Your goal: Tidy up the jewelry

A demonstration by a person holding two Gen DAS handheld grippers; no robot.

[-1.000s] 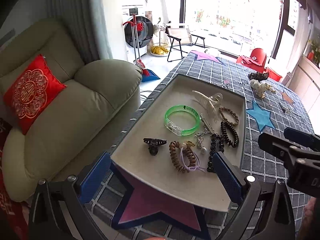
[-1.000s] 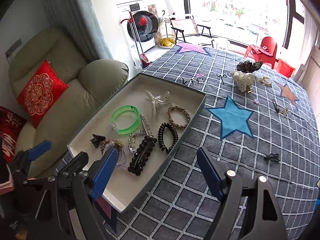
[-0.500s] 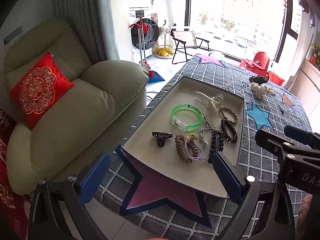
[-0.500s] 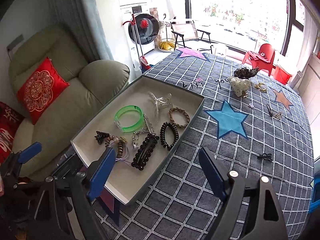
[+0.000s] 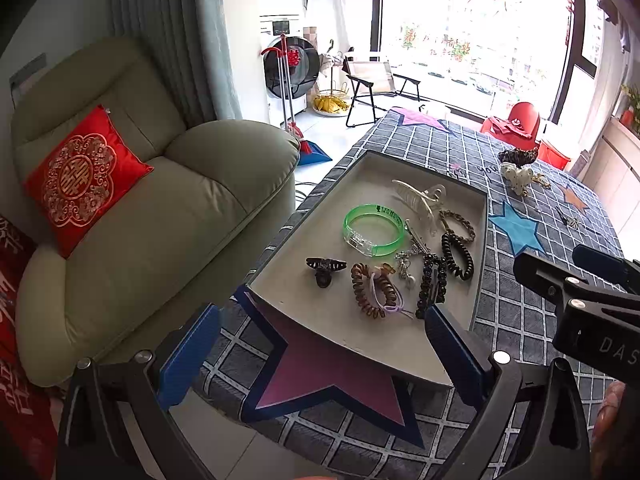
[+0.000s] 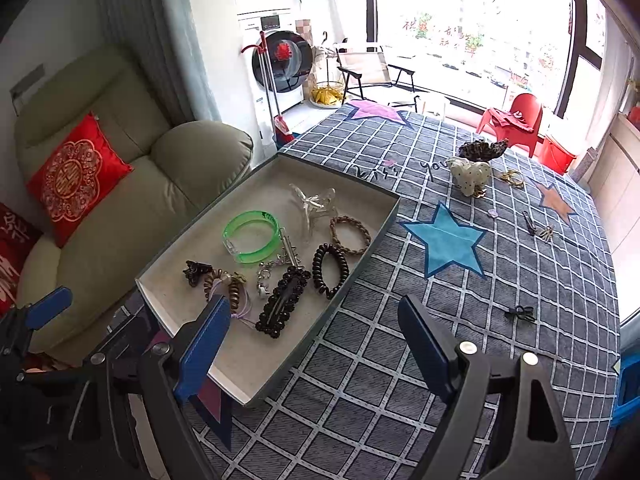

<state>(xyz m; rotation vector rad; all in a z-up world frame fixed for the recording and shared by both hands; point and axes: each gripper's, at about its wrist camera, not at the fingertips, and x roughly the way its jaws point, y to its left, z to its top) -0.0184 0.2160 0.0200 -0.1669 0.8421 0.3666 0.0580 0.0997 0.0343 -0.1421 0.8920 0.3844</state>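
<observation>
We see the left gripper (image 5: 318, 352) with jaws wide, nothing between them, over the near edge of the tray (image 5: 479, 248). Right gripper (image 6: 314, 344) jaws also wide and empty, just opened a bit more; its left jaw overlaps the tray's near corner. Beyond the jaws in the tray: black beaded clip (image 6: 283, 301), coil hair ties (image 6: 330, 265), green bangle (image 6: 251, 236), clear claw clip (image 6: 314, 205). Farther right on the checked table (image 6: 520, 280): small black clip (image 6: 520, 313), white dotted piece (image 6: 470, 176).
</observation>
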